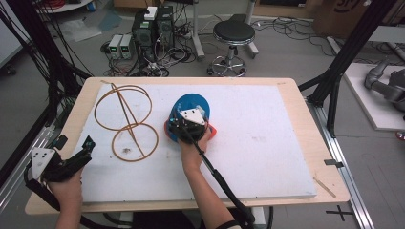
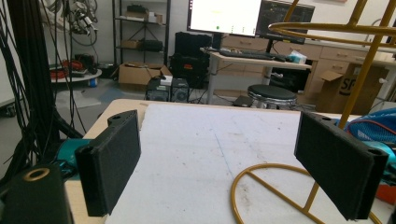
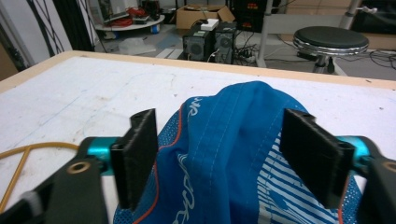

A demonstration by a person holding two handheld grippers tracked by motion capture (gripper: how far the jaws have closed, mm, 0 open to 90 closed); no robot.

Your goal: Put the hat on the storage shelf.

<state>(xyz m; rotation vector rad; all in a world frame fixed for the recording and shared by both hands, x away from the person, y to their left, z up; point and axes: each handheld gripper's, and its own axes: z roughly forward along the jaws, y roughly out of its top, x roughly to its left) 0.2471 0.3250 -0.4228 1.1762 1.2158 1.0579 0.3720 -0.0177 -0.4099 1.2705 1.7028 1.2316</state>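
Two grippers work over one broad white surface (image 1: 267, 143) that takes up the middle of the high view, a pale wooden border showing along its edges. Upper left of centre on it stands a gold wire rack (image 1: 126, 121), two rings joined by slanted rods; in the left gripper view its base ring and upright rod (image 2: 299, 186) show at lower right.

Next in size is a blue cap (image 1: 193, 106) with orange trim, lying near the centre of the high view, just right of the wire rack. In the right gripper view the blue cap (image 3: 233, 154) bulges up at lower centre, white stitching and striped mesh plain on its cloth.

At the cap's near edge in the high view sits the right gripper (image 1: 188, 125). Its fingers (image 3: 137, 154) stand on either side of the cap's crown at a middling width; whether the pads press the cloth I cannot tell.

At the lower left of the high view, over the surface's edge, the left gripper (image 1: 71, 157) is held, well apart from the cap. Its fingers (image 2: 112, 163) stand wide with nothing between them.
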